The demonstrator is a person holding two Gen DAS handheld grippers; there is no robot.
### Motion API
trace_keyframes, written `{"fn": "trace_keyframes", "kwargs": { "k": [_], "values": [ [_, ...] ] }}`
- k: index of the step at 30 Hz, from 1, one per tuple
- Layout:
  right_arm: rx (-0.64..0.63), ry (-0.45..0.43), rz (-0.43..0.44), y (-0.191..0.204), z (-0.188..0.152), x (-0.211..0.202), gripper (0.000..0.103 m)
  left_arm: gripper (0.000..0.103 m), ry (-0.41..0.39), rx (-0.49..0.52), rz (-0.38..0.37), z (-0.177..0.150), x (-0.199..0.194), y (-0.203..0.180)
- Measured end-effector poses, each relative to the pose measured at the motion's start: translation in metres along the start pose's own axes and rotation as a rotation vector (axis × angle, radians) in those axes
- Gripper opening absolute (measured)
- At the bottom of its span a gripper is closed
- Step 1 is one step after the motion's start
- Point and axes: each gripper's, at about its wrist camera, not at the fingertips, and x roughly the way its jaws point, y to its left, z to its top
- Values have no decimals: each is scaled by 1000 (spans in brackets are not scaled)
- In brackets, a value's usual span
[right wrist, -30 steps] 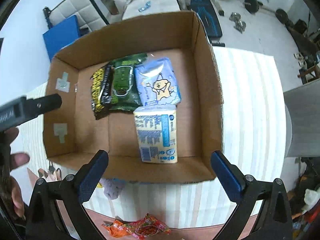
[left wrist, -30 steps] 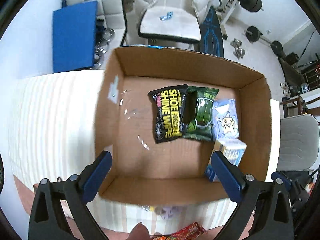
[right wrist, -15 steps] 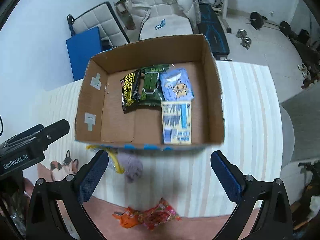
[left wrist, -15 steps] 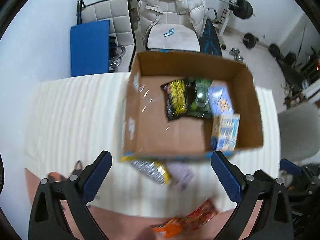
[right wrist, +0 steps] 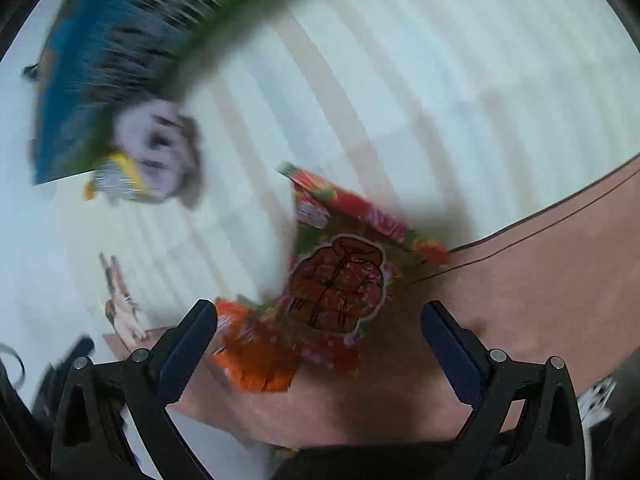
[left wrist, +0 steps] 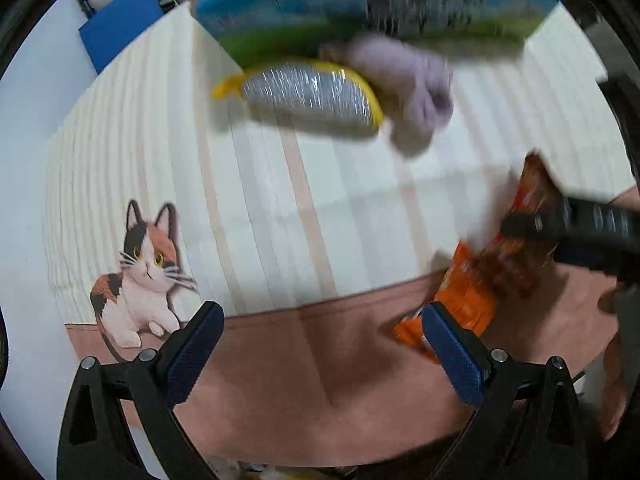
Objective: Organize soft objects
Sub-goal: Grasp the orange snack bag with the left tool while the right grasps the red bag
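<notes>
Orange and red, the crinkly snack packet (right wrist: 336, 280) lies near us on the tabletop (right wrist: 460, 80), straddling the striped mat's pink edge. We judge sorting unfinished: this packet, a silver-and-yellow pouch (left wrist: 308, 96) and a lilac soft toy (left wrist: 412, 84) remain outside, by the printed box (left wrist: 360, 4) at the far side. Our right hand-held gripper (right wrist: 320, 340) hangs spread just above the packet; the left hand-held gripper (left wrist: 320, 344), also spread, holds nothing, packet to its right.
</notes>
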Motion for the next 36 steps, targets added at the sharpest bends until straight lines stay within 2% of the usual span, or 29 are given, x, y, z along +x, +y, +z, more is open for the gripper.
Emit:
{"fn": "trace_keyframes", "kwargs": {
  "k": [1, 2, 5, 11, 13, 20, 23, 25, 28, 29, 30, 34, 36],
  "values": [
    [16, 4, 9, 2, 2, 5, 92, 102, 5, 5, -2, -3, 3, -3],
    [19, -7, -4, 3, 1, 5, 90, 102, 8, 9, 1, -5, 4, -4],
    [-72, -39, -95, 17, -2, 2, 56, 102, 6, 38, 0, -11, 7, -13],
    [-243, -45, -253, 22, -11, -6, 51, 102, -14, 127, -7, -14, 1, -41],
    [-277, -42, -282, 20, -16, -7, 50, 102, -9, 163, -9, -13, 3, -54],
    [-307, -20, -300, 11, -20, -4, 50, 102, 30, 282, 20, -10, 21, -97],
    [-311, -10, -303, 1, -16, -3, 50, 101, 48, 286, -5, -7, 30, -104],
    [-312, 0, -304, 3, -10, 4, 50, 88, 72, 304, 10, -6, 41, -107],
    [-323, 14, -312, 4, -3, 12, 50, 85, 98, 304, -6, -5, 49, -113],
    [-329, 19, -315, 4, -2, 15, 50, 81, 100, 303, -5, -5, 50, -114],
    [-332, 22, -318, 1, 0, 17, 50, 73, 105, 298, -2, -5, 51, -116],
    [-342, 34, -318, -6, 10, 27, 50, 68, 113, 268, -33, -4, 55, -111],
    [-352, 38, -322, -6, 12, 31, 50, 62, 121, 250, -58, -3, 55, -111]
  ]
}}
